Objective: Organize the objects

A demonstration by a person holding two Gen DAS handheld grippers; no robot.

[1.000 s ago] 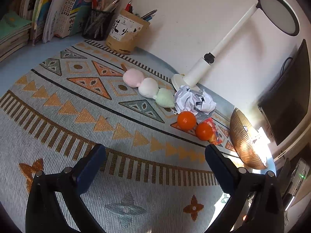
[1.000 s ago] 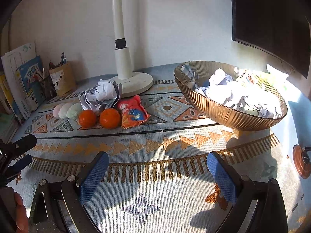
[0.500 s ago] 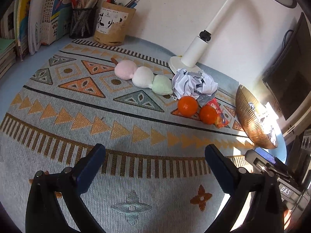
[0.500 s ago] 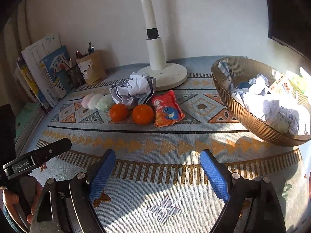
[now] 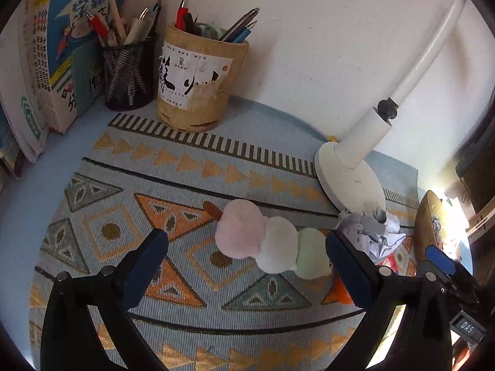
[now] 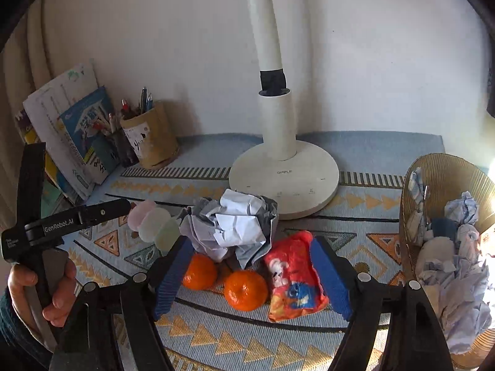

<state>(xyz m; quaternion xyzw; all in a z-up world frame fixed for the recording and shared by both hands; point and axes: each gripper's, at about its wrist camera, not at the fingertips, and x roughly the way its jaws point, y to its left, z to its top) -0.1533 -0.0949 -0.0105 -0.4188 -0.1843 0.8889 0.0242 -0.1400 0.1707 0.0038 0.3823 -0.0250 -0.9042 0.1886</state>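
Observation:
A plush dango toy (image 5: 269, 244) with pink, white and green balls lies on the patterned mat (image 5: 123, 235). My left gripper (image 5: 246, 258) is open, its jaws either side of the toy, not touching it. In the right wrist view my right gripper (image 6: 252, 273) is open over two oranges (image 6: 246, 290) (image 6: 199, 272), a red snack packet (image 6: 294, 278) and a crumpled paper ball (image 6: 232, 225). The toy also shows there (image 6: 154, 225), with the left gripper (image 6: 77, 219) beside it.
A white lamp base (image 6: 284, 176) stands behind the paper. A brown bowl (image 6: 433, 170) of crumpled paper sits at the right. A paper pen cup (image 5: 198, 80), a mesh pen holder (image 5: 130, 71) and books (image 5: 46, 55) line the back left wall.
Both grippers moved forward and down toward the objects. The left now brackets the plush toy; the right now hovers over the oranges and snack packet. Both stayed open.

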